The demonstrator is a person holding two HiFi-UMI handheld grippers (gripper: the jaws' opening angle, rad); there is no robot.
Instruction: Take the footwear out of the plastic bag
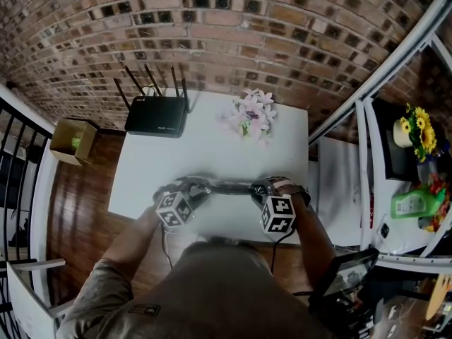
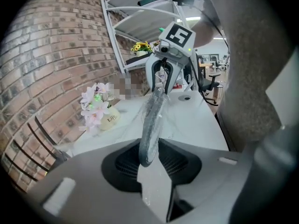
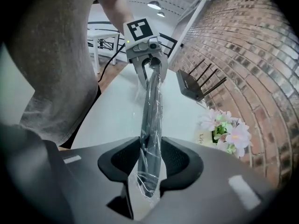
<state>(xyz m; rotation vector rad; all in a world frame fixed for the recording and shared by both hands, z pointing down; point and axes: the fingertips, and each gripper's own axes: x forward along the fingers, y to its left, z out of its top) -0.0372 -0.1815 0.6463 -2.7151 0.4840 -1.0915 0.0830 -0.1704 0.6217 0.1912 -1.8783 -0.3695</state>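
Head view looks down on one white table point(image 1: 141, 168), and every place here is given from it. Over its near edge, one dark piece of footwear point(image 1: 227, 187) is stretched level between two tongs, wrapped in one clear plastic bag point(image 3: 140, 183). Whether a second piece lies inside cannot be told.

The left tongs point(image 1: 196, 188) are closed on one end of the plastic bag with the footwear inside. The left gripper view shows the dark end pinched between the pads, with a flap of clear film hanging below. The right tongs point(image 1: 258, 187) clamp the other end, and the right gripper view shows crinkled film pressed between the pads. Both gripper views show the bundle off the tabletop, running straight from one pair of tongs to the other.

At the table's far left corner sits one black router point(image 1: 157, 115) with its antennas standing up. At the far edge, right of the middle, stands one pot of pale pink flowers point(image 1: 251, 115). Both are well apart from the bundle, with only bare tabletop between.

On the wooden floor left of the table lies one open cardboard box point(image 1: 74, 141). Right of the table is a white rack point(image 1: 367, 161) holding one bunch of yellow flowers point(image 1: 417, 129) and one green bottle point(image 1: 413, 205). A brick wall point(image 1: 226, 34) runs behind the table's far edge.
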